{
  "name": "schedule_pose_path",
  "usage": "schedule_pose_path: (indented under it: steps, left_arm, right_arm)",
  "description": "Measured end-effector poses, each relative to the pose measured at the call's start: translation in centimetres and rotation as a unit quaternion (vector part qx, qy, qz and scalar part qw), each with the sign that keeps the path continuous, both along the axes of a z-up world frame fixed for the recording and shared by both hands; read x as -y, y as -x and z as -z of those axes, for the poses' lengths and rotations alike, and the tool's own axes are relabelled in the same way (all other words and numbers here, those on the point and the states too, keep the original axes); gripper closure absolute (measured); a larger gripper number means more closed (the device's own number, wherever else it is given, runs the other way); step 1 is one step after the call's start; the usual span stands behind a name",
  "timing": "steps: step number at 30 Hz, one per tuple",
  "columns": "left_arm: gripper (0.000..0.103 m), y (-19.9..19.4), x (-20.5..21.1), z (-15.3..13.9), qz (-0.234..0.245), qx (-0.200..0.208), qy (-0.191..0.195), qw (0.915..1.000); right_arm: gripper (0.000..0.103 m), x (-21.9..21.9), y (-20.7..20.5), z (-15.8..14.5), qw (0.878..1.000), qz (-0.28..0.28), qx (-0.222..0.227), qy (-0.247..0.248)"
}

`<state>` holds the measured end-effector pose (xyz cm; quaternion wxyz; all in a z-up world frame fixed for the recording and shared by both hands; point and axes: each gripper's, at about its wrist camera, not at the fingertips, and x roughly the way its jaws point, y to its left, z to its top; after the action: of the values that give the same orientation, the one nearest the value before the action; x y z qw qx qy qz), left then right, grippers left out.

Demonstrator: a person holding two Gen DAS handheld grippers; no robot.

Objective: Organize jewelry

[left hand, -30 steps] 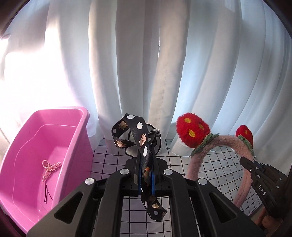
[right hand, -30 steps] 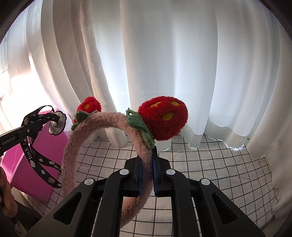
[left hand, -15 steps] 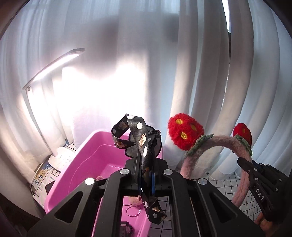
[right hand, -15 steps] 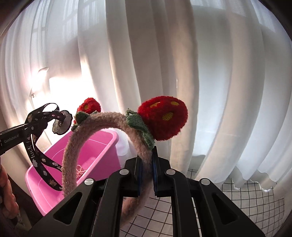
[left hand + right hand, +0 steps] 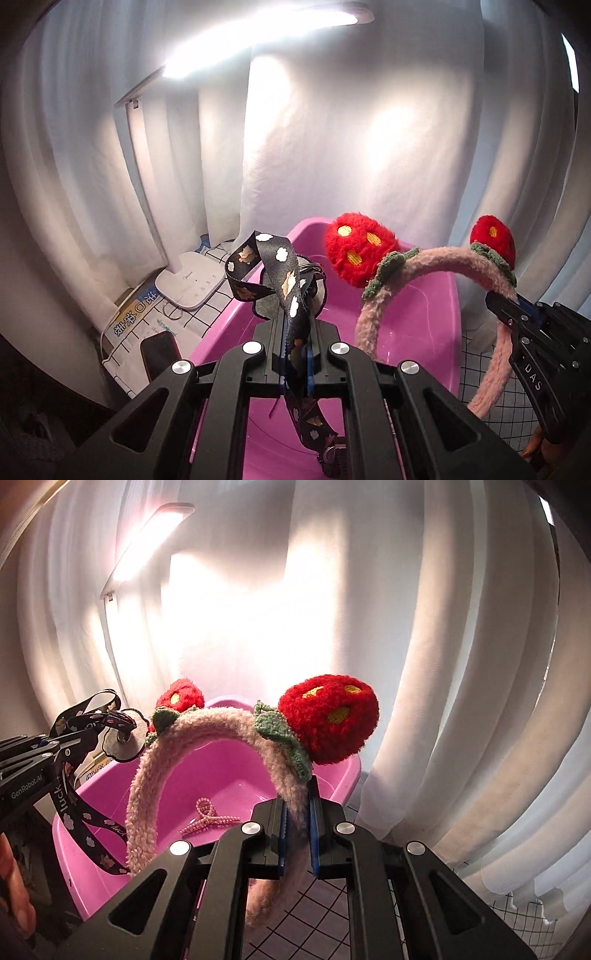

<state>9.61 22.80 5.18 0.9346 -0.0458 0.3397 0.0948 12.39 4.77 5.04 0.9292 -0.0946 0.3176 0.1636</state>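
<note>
The left tongs (image 5: 295,363) pinch a black patterned lanyard (image 5: 286,280) above a pink bin (image 5: 439,295). The right tongs (image 5: 297,834) pinch a fuzzy pink headband (image 5: 207,723) with red pom-poms, also over the bin.

White pleated curtain (image 5: 332,129) backs scene; lit desk lamp (image 5: 258,33), base (image 5: 190,282) on black-gridded white tablecloth (image 5: 317,904).

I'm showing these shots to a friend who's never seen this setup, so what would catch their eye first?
Probably the fuzzy pink headband with two red pom-poms, clamped in the right hand-held gripper and held above the bright pink tub. Next, the black patterned ribbon pinched in the left hand-held gripper, also over the tub. Behind them, a lit desk lamp glares on the white curtain.
</note>
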Motion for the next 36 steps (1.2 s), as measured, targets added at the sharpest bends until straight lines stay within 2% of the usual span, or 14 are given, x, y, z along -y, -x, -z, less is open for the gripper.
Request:
schedule_pose_path:
  steps: [8, 11, 12, 13, 14, 15, 16, 17, 18, 19, 21, 28, 36]
  left_arm:
    - [0.095, -1.1, -2.2, 3.3, -0.022, -0.047, 0.015, 0.9986]
    - [0.091, -1.5, -2.6, 4.1, -0.027, -0.059, 0.018, 0.9977]
    - [0.085, -1.5, -2.7, 4.3, -0.027, -0.063, 0.020, 0.9975]
    - [0.080, -1.6, -2.8, 4.5, -0.028, -0.066, 0.022, 0.9972]
    - [0.067, -1.6, -3.0, 4.7, -0.030, -0.069, 0.024, 0.9969]
    - [0.048, -1.5, -3.1, 4.8, -0.032, -0.068, 0.024, 0.9969]
    - [0.036, -1.4, -3.1, 4.7, -0.037, -0.066, 0.020, 0.9969]
    - [0.016, -1.2, -3.1, 4.6, -0.040, -0.060, 0.017, 0.9972]
    - [0.011, -1.0, -3.2, 4.5, -0.041, -0.053, 0.015, 0.9976]
    - [0.011, -0.8, -3.2, 4.3, -0.043, -0.050, 0.012, 0.9977]
    - [0.009, -0.8, -3.2, 4.2, -0.047, -0.055, 0.010, 0.9973]
    - [0.007, -0.1, -3.5, 4.5, -0.065, -0.066, 0.024, 0.9954]
    - [0.006, 0.8, -2.9, 4.0, -0.077, -0.058, 0.024, 0.9950]
  right_arm:
    - [0.094, -4.0, -2.1, 2.8, 0.998, -0.015, -0.035, 0.048]
    - [0.092, -5.1, -3.0, 3.5, 0.997, -0.016, -0.051, 0.059]
    - [0.090, -5.3, -3.3, 3.6, 0.997, -0.015, -0.055, 0.061]
    - [0.080, -5.5, -3.4, 3.8, 0.996, -0.016, -0.059, 0.063]
    - [0.073, -5.8, -3.6, 4.0, 0.995, -0.018, -0.065, 0.068]
    - [0.057, -6.0, -3.6, 4.2, 0.995, -0.021, -0.068, 0.073]
    - [0.050, -6.2, -3.6, 4.3, 0.994, -0.022, -0.068, 0.077]
    - [0.049, -6.1, -3.3, 4.4, 0.994, -0.021, -0.064, 0.080]
    - [0.045, -6.1, -3.1, 4.3, 0.995, -0.019, -0.058, 0.082]
    - [0.041, -6.1, -3.0, 4.2, 0.995, -0.017, -0.052, 0.081]
    - [0.039, -5.9, -2.8, 3.7, 0.996, -0.016, -0.045, 0.071]
    - [0.038, -4.3, -2.5, 1.9, 0.998, -0.012, -0.039, 0.044]
    - [0.038, -3.3, -2.2, 1.5, 0.998, -0.008, -0.051, 0.025]
